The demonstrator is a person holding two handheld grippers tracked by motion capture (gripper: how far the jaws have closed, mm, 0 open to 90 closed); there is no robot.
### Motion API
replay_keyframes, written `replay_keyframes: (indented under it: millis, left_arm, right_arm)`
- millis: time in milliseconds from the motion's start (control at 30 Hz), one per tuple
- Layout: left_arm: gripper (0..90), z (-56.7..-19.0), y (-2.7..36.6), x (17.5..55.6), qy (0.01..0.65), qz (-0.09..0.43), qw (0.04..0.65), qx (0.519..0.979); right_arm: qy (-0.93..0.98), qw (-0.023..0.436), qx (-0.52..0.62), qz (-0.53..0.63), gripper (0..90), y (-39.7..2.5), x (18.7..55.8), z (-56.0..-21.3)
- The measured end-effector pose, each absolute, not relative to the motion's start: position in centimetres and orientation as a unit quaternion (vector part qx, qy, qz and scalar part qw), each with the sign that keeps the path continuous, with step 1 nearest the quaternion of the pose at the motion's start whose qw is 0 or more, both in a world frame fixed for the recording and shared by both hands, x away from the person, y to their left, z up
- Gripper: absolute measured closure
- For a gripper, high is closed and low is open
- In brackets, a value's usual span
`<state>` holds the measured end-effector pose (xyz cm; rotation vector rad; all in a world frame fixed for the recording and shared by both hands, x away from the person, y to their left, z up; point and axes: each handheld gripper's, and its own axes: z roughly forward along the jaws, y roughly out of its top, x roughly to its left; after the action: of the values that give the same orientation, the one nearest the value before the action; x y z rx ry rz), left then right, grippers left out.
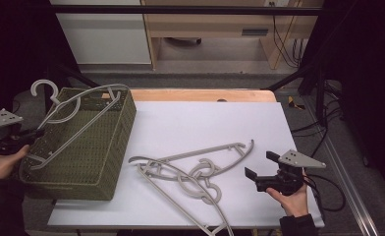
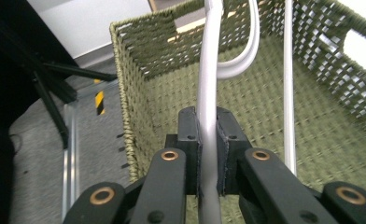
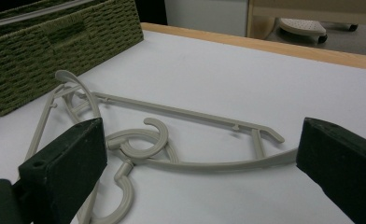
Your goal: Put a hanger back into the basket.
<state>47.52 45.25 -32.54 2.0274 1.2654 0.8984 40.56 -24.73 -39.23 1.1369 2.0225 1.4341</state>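
A grey plastic hanger (image 1: 77,113) lies tilted across the top of the green woven basket (image 1: 72,187), hook up at the far left. My left gripper (image 1: 36,132) is shut on its lower bar at the basket's left rim. In the left gripper view the jaws (image 2: 208,135) squeeze the hanger's bar (image 2: 209,70) over the basket's inside (image 2: 172,93). Two more grey hangers (image 1: 200,155) (image 1: 180,196) lie overlapped on the white table, hooks interlocked. My right gripper (image 1: 260,164) stands open just right of them, nothing between its jaws (image 3: 200,140); the hangers (image 3: 181,112) lie ahead of it.
The white tabletop (image 1: 205,118) has a wooden strip (image 1: 205,95) along its far edge. The basket (image 3: 55,51) takes up the table's left end. Cables (image 1: 323,187) trail off the right side. Black frame bars and a wooden desk stand beyond.
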Motion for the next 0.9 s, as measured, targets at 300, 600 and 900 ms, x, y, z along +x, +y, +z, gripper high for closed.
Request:
replay_keyframes:
  millis: [300,600,900]
  left_arm:
    - [82.5,-34.7,45.7,48.0,0.489,0.326,0.269,0.763]
    - [82.5,-36.6,45.8,48.3,0.497,0.319,0.243,0.770]
    - [82.0,-37.6,44.2,49.5,0.504,0.306,0.189,0.785]
  right_arm:
    - [0.727,0.206,0.408,0.513,2.1,-24.8,40.6,-39.2]
    - [0.730,0.203,0.408,0.509,2.1,-24.6,40.6,-39.4]
    - [0.733,0.203,0.405,0.507,2.1,-24.5,40.6,-39.4]
